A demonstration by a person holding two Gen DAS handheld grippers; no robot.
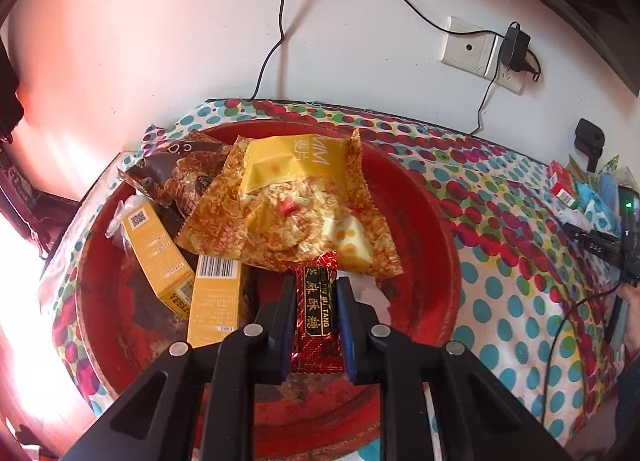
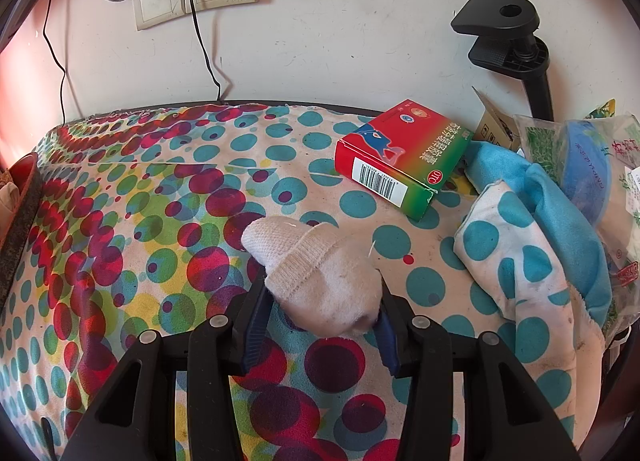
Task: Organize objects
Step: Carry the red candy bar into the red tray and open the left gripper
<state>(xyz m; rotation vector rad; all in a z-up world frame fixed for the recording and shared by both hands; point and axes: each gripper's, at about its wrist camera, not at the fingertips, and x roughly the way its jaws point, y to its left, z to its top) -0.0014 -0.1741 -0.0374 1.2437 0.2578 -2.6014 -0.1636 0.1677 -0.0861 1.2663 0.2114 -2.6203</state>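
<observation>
Our left gripper (image 1: 314,289) clenched on a red candy (image 1: 318,309) over the red basin (image 1: 424,221), our right gripper (image 2: 322,293) grasping a white sock (image 2: 316,269) above the table (image 2: 120,221)

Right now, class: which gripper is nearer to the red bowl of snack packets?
Left. The left gripper, shut on a red candy, hangs over the red bowl. The right gripper holds a white sock over the tablecloth, away from the bowl.

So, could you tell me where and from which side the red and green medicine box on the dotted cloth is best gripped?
Grip the red and green medicine box across its two long side faces, coming down from above. It lies flat on the dotted cloth, narrow enough that way. The left side and barcode end are clear; the blue cloth crowds its right.
</observation>
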